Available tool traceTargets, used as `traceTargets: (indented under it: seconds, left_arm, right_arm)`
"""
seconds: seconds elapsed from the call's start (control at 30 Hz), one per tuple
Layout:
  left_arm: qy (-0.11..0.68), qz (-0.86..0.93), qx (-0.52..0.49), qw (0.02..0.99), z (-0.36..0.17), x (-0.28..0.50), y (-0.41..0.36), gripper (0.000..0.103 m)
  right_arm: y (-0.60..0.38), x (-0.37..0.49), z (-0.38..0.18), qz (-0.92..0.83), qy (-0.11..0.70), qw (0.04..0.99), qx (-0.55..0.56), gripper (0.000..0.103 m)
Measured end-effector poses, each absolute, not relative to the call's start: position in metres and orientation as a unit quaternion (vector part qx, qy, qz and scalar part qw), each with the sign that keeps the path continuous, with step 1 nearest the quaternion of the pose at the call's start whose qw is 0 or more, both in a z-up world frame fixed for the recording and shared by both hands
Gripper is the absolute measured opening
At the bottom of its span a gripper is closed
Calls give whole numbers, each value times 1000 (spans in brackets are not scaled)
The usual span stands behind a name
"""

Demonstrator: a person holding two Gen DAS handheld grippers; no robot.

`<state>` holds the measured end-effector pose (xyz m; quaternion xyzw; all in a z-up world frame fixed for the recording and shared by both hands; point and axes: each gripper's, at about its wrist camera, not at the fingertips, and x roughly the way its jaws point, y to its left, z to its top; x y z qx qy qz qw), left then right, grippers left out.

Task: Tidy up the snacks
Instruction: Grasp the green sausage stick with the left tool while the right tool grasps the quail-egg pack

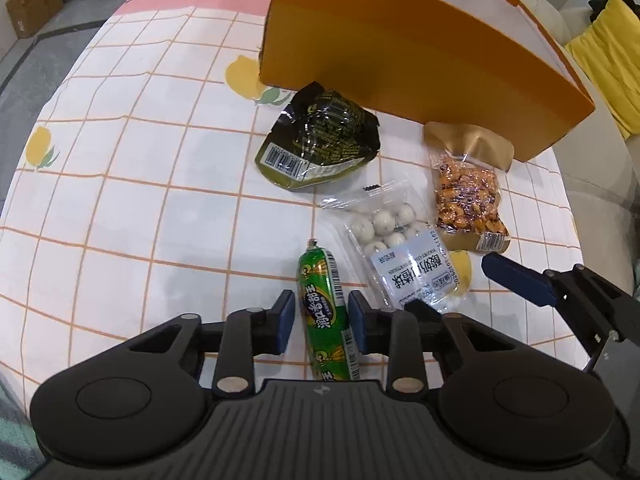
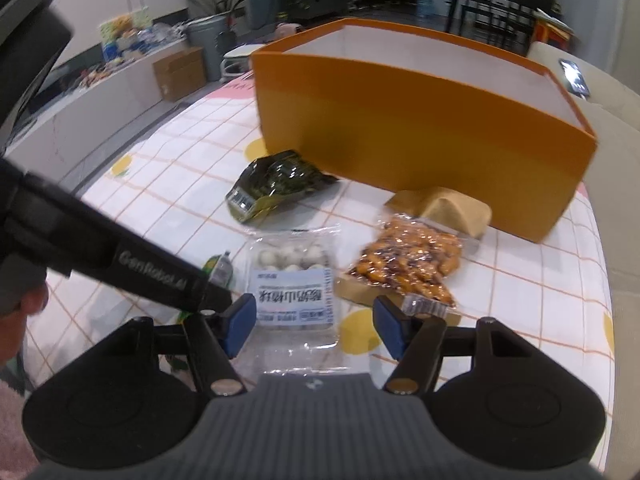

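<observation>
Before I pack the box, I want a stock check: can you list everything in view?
Sausage: one, green, between the left pads.
Ball pack: one, clear, ahead of the right hand-held gripper.
Nut pack: one, orange-brown, right of the ball pack.
Dark pouch: one, black-gold, near the box.
Box: one, orange, open, at the back.
Cloth: one, white, checked.
Left hand-held gripper: around the sausage.
Right hand-held gripper: open.

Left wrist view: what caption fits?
Left gripper straddles a green sausage beside snack bags and an orange box.
</observation>
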<state>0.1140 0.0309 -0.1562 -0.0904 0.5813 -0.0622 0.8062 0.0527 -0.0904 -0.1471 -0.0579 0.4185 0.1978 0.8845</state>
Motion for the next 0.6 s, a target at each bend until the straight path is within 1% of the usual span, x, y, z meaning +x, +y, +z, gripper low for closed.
traceTargets:
  seconds: [0.07,0.13,0.2,0.3,0.33,0.37,0.6]
  left_arm:
    - [583,-54,-76,807,-155,113,32,28]
    - [578,-43,-46,814,-153,112,31,27]
    - [573,-45,-36,817,-153,112,31,27]
    - [573,-46,-48,817,-154,112,36,27]
    - [575,-46,-49,815,-154,112,36,28]
    - [578,-42,-46,814,-155,112,36,31]
    - [586,-37,-19,809,-154,108,31,30]
  right_arm:
    - [-89,52,-148,201,420,883,-57,68]
    - [-87,54,-148,202,420,883,-54,68]
    - [-83,58,-150,202,420,883,-57,68]
    - [-75,63,-155,206,424,880,-62,68]
    - [-74,65,-157,205,425,879,-65,68]
    - [-72,66,-158,204,427,878,-67,68]
    - [-66,70,-167,213,431,874,-79,67]
